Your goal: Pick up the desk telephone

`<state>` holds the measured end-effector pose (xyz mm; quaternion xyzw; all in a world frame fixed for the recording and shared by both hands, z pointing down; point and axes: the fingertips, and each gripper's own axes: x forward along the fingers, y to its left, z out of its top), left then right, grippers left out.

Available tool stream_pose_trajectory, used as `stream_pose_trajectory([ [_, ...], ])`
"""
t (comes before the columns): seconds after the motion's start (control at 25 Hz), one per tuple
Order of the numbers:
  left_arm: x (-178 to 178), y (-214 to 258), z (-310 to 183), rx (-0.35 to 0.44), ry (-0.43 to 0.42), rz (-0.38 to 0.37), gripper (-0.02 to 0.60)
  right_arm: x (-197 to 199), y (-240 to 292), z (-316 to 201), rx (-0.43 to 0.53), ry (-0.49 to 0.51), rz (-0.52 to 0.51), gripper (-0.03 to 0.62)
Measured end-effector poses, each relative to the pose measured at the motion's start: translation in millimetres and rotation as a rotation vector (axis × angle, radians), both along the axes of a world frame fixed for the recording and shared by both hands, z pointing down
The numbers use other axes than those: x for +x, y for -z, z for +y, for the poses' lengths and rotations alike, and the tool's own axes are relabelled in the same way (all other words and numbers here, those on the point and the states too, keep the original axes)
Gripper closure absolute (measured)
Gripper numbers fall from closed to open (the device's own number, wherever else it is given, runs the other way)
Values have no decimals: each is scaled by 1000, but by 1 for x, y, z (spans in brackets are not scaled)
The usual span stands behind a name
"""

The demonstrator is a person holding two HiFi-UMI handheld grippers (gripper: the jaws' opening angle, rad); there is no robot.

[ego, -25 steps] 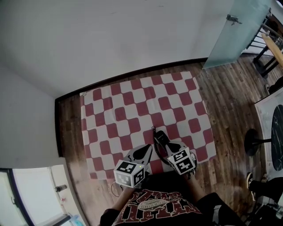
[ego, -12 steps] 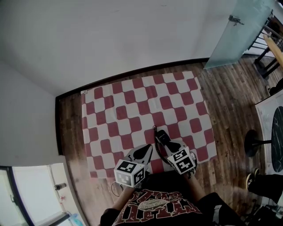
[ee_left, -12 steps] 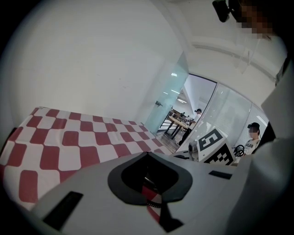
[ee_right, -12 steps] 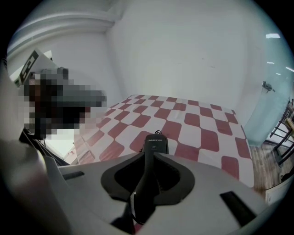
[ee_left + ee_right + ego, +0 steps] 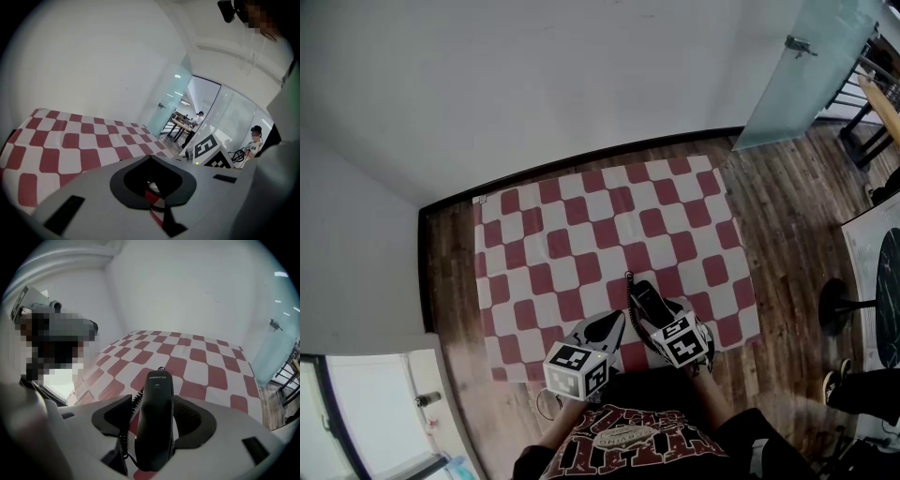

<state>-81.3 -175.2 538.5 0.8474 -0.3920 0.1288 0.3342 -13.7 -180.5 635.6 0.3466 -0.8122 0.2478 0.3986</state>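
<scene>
A black telephone handset (image 5: 154, 418) with a coiled cord (image 5: 132, 409) lies lengthwise between the jaws of my right gripper (image 5: 153, 400), over the red-and-white checked cloth (image 5: 581, 225). These jaws are opening, and both pads stand a little apart from the handset's sides. In the head view the handset (image 5: 648, 300) sits at the cloth's near edge, with the right gripper (image 5: 661, 315) around it. My left gripper (image 5: 613, 325) rests just left of it. Its jaws meet at the tip (image 5: 150, 158) with nothing between them. No telephone base is in view.
The checked cloth covers a table against a white wall (image 5: 534, 84). Wooden floor (image 5: 787, 187) surrounds it, with a glass door (image 5: 802, 66) at the far right and a dark round table (image 5: 891, 291) at the right edge. People stand beyond the glass (image 5: 199, 123).
The right gripper's jaws have spread apart around the handset, which was gripped before. The left gripper has stayed in place.
</scene>
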Motion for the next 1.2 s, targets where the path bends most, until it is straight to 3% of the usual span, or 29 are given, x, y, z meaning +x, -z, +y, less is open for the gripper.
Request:
stream_pose_trajectory([
  [0.16,-1,-1,-1,-7,4,4,574,-3,-7,-5,10,10,3,315],
  [0.56,-5,-3,-3,-15,19,11,574,0,-32,-5,-76,24,65,307],
  [1.2,-15,-8,-4,-31,51,14,574,-7,-60,-11,-133,-7,69,306],
])
